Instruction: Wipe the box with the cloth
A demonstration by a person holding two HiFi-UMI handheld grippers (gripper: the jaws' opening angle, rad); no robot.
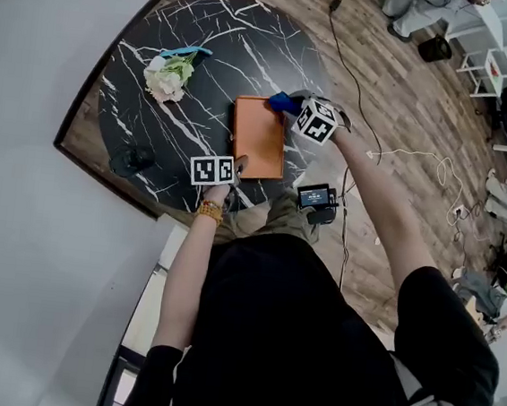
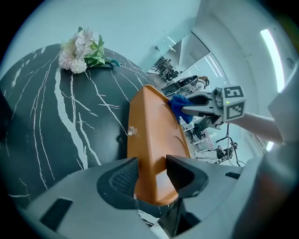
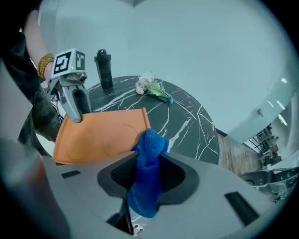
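Note:
A flat orange box (image 1: 259, 137) lies on the round black marble table (image 1: 207, 48). My left gripper (image 1: 234, 179) is shut on the box's near edge; in the left gripper view the orange box (image 2: 154, 144) runs away between the two pads. My right gripper (image 1: 292, 112) is shut on a blue cloth (image 1: 282, 102) at the box's far right corner. In the right gripper view the blue cloth (image 3: 147, 170) bunches between the pads, its tip at the corner of the orange box (image 3: 100, 135). From the left gripper view, the blue cloth (image 2: 179, 106) touches the box's far edge.
A bunch of pale flowers (image 1: 168, 75) lies at the table's far left. A black bottle (image 1: 132, 160) stands near the left front edge. A cable (image 1: 403, 152) trails over the wooden floor on the right, and a small black device (image 1: 315, 198) hangs at the person's waist.

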